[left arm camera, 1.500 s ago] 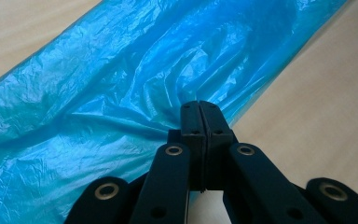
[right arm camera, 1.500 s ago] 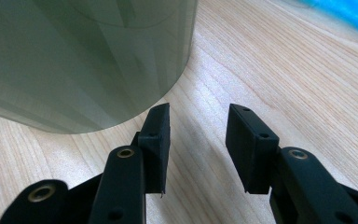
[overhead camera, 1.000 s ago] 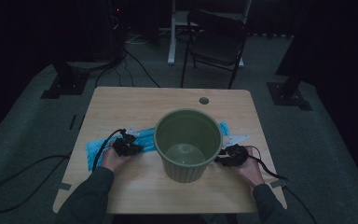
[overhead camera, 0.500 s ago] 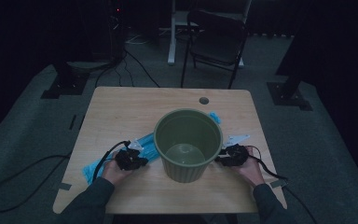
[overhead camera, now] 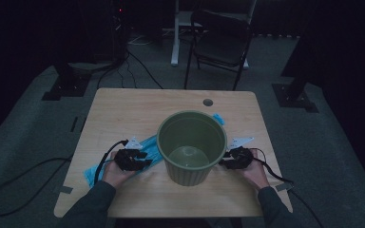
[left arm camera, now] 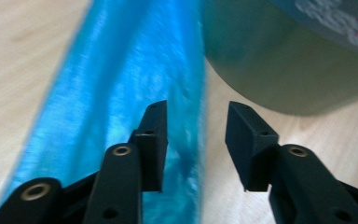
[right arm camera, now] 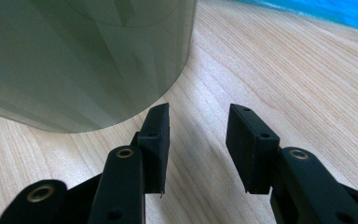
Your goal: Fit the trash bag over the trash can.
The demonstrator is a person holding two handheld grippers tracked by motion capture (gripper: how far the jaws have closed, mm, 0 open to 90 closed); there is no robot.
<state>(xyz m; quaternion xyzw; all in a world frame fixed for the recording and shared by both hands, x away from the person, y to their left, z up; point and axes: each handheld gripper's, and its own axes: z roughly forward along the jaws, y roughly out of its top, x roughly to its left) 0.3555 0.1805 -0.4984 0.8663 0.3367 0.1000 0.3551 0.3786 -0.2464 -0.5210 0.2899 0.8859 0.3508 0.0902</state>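
Green bin (overhead camera: 191, 147) stands upright mid-table (overhead camera: 123, 109), between your 2 grippers, blocking path across. Blue bag (overhead camera: 147, 148) lies flat, long axis diagonal, passing under bin. Left gripper (left arm camera: 196, 140) just opened, jaws wide over bag edge (nothing pinched). Right gripper (right arm camera: 198, 140) wide, empty, beside bin. No readable writing.

Both forearms low and forward, left tongs (overhead camera: 140, 160) just parted, right tongs (overhead camera: 224, 162) agape, nothing gripped.
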